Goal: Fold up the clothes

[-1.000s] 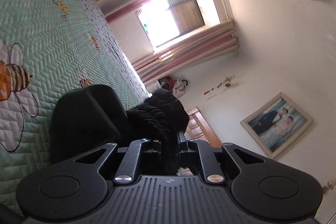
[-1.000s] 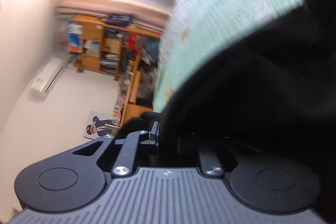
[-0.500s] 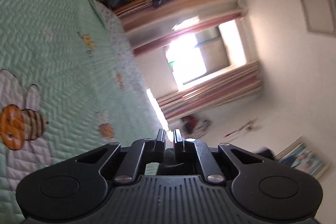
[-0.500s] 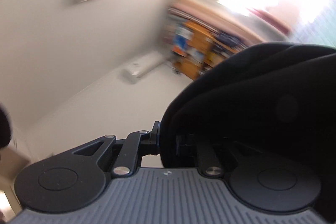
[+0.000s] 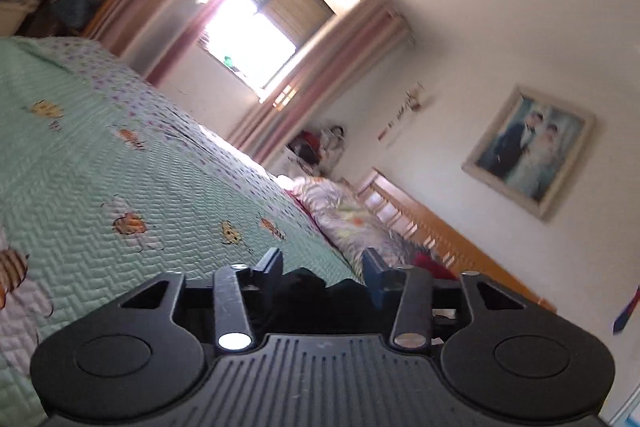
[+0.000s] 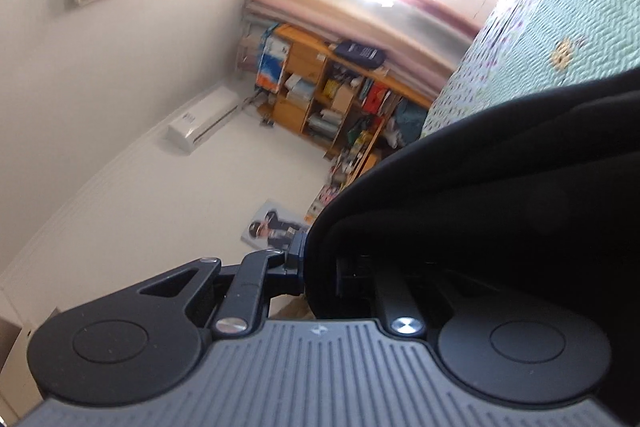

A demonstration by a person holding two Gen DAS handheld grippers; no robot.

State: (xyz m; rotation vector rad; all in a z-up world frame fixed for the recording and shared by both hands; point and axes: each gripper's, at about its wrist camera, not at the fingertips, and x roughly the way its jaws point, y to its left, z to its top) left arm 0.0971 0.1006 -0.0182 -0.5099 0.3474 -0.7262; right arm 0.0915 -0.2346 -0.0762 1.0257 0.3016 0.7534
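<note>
Above the bed (image 5: 120, 171), the right claw (image 6: 316, 267) pinches the black garment (image 6: 500, 203), which drapes over it, while the left claw (image 5: 320, 263) is spreading with dark cloth low between its fingers; a clean fold likely needs that free edge regripped and pulled taut.

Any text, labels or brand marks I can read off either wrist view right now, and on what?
None can be read.
Dark pouch on the shelf: pale lettering, too blurred.
Boxes and packets on the shelf: print too small.
White air conditioner: small dark mark, unreadable.
Right gripper's grey body: small embossed emblem, no letters.
Framed photo: no text visible.
</note>
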